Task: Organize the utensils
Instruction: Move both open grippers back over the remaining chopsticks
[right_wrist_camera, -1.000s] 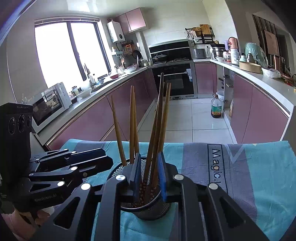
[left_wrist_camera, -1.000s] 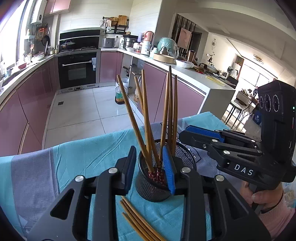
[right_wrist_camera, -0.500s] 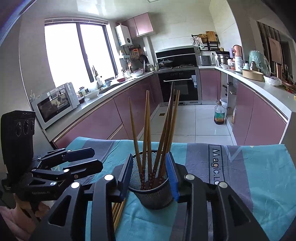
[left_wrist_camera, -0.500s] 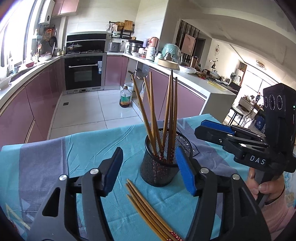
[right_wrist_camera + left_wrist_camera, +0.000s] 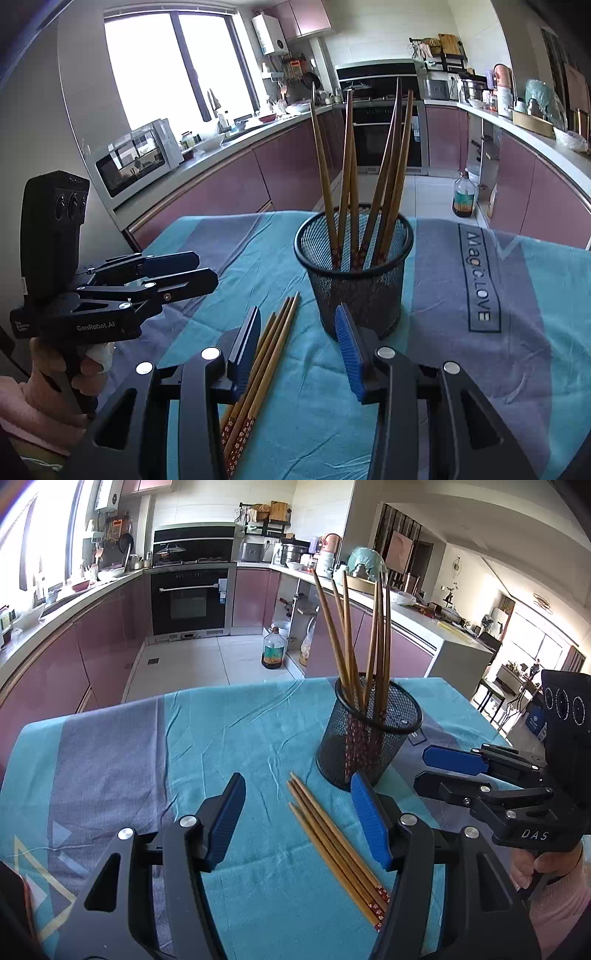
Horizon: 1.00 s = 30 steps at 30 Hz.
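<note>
Chopsticks (image 5: 334,843) lie loose on the desk (image 5: 229,734), at seven o'clock of the mesh cup (image 5: 364,738). Both grippers are empty, fingers apart. Best straddle the bundle with the left gripper (image 5: 297,821), then close near mid-length, clear of the right gripper (image 5: 295,349).

Both wrist views face the mesh holder (image 5: 369,731) closely from opposite sides
</note>
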Tool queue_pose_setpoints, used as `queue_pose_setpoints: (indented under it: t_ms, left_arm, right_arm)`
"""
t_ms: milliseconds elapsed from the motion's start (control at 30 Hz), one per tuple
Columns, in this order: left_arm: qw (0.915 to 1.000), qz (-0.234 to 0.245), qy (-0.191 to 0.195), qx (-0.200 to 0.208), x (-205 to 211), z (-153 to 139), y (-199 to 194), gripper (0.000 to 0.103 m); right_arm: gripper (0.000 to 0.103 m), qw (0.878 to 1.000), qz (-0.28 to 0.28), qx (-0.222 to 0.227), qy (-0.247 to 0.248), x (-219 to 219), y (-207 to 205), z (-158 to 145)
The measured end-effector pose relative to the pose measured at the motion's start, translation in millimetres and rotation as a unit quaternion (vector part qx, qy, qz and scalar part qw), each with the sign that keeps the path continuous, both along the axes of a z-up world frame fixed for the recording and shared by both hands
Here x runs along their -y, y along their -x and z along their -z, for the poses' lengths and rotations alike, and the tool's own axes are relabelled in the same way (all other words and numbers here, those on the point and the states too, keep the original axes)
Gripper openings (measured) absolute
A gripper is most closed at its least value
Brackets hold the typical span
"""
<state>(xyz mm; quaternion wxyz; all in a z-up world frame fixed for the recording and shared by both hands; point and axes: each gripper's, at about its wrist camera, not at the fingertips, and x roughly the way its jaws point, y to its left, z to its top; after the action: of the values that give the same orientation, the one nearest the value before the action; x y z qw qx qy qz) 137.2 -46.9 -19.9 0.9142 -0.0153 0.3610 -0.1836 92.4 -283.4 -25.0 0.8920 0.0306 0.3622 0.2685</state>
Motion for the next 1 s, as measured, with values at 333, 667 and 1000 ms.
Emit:
queue_pose_setpoints:
  t_ms: [333, 667, 1000]
  left_arm:
    - [0.9983, 0.009, -0.026, -0.051, 11.4, 44.2, 9.9, 0.059]
    - [0.9955, 0.022, -0.043, -0.081, 26.3, 70.8, 13.0, 0.059]
    - [0.9949, 0.023, -0.06, -0.078, 30.6, 78.0, 17.0, 0.059]
  right_arm:
    - [0.041, 0.999, -0.002, -0.043, 0.007, -7.3, 1.6, 26.0]
    - [0.047, 0.999, -0.002, -0.054, 0.005, -7.7, 2.0, 34.5]
    - [0.047, 0.998, 0.0, -0.059, 0.002, -4.2, 1.2, 37.5]
